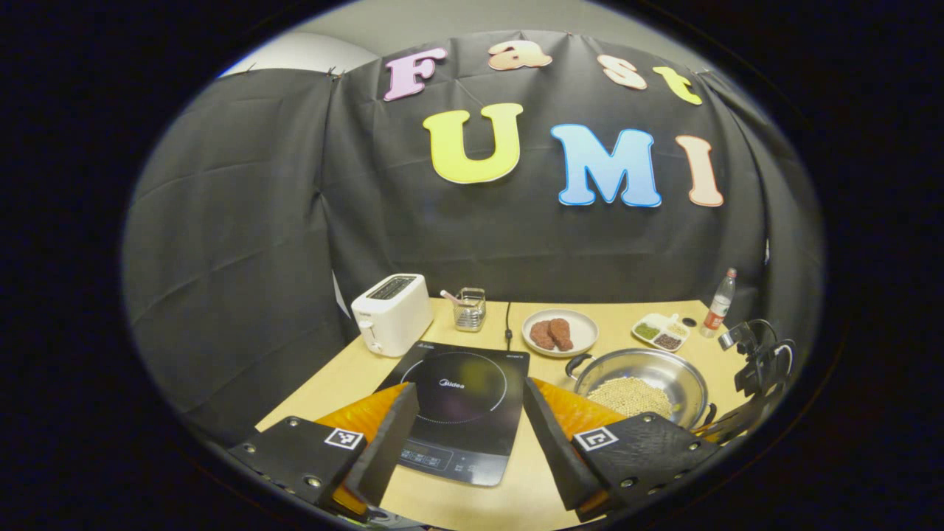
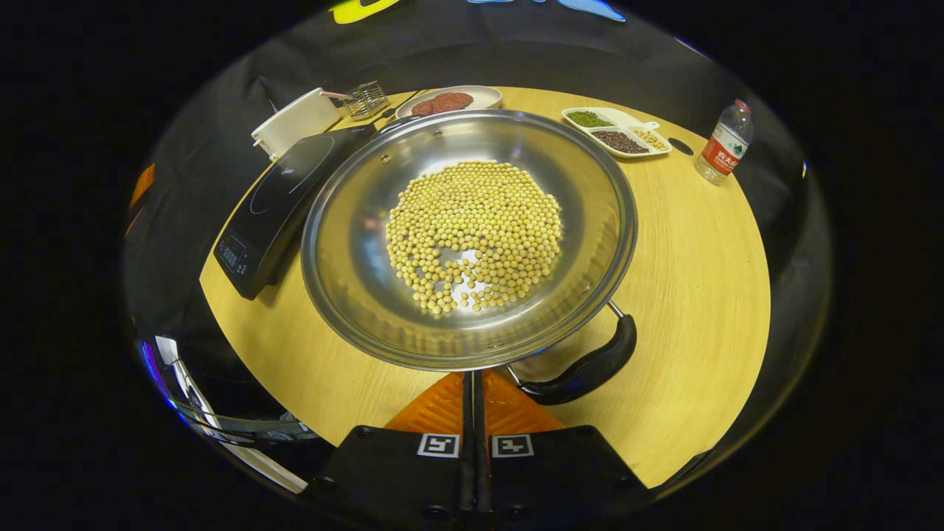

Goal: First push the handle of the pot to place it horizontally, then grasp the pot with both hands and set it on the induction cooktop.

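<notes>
Currently pot (image 2: pixel 472 236) on table (image 2: pixel 700 295), beside cooktop (image 1: pixel 461 405). Right claw (image 2: pixel 473 413) closed, empty, near handle (image 2: pixel 582 372); left claw (image 1: pixel 472 420) wide open, empty. Steel, rigid, slick; loose beans—grip handles, keep level.

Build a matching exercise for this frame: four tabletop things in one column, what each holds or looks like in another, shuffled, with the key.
Things:
1. pot
2. round plate
3. divided dish
4. bottle

Descriptions:
A. two brown pieces of food
B. red label and cap
C. pale yellow beans
D. green, dark and pale contents in separate compartments

Pairs: 1-C, 2-A, 3-D, 4-B
</notes>
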The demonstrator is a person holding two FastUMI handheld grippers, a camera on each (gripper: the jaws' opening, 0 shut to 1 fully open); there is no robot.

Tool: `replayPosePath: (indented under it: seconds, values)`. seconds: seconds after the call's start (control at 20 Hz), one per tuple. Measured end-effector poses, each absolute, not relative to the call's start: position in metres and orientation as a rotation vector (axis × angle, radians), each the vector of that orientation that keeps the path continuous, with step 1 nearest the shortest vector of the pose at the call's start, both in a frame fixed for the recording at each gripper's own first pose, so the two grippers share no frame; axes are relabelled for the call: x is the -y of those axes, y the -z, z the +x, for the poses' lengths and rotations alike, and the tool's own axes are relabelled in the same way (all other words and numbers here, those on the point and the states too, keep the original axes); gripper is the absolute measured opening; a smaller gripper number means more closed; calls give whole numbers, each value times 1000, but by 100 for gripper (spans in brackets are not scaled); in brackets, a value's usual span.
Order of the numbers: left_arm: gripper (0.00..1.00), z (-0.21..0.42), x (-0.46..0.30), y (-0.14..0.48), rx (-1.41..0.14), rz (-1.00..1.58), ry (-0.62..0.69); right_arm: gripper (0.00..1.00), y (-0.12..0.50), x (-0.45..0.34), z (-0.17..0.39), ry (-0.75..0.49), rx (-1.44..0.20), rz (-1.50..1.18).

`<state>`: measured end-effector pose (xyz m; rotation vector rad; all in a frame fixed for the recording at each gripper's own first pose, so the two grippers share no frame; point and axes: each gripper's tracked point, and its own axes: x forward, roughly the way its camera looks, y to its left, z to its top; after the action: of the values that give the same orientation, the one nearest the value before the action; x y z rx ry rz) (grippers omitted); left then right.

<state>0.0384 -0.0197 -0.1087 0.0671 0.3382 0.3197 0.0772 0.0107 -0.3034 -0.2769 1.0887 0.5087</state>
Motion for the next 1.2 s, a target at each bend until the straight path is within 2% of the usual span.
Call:
replayPosePath:
  seconds: [0.45,0.5,1.2]
  values:
    - [88,55,45,119,-354,70,-300,2,307,33,109,-436,-1074,-321]
    - [85,56,48,119,-354,73,-300,2,307,37,110,-430,-1079,-308]
    - [88,56,95,122,-378,96,-313,2,300,56,148,-407,-1100,-144]
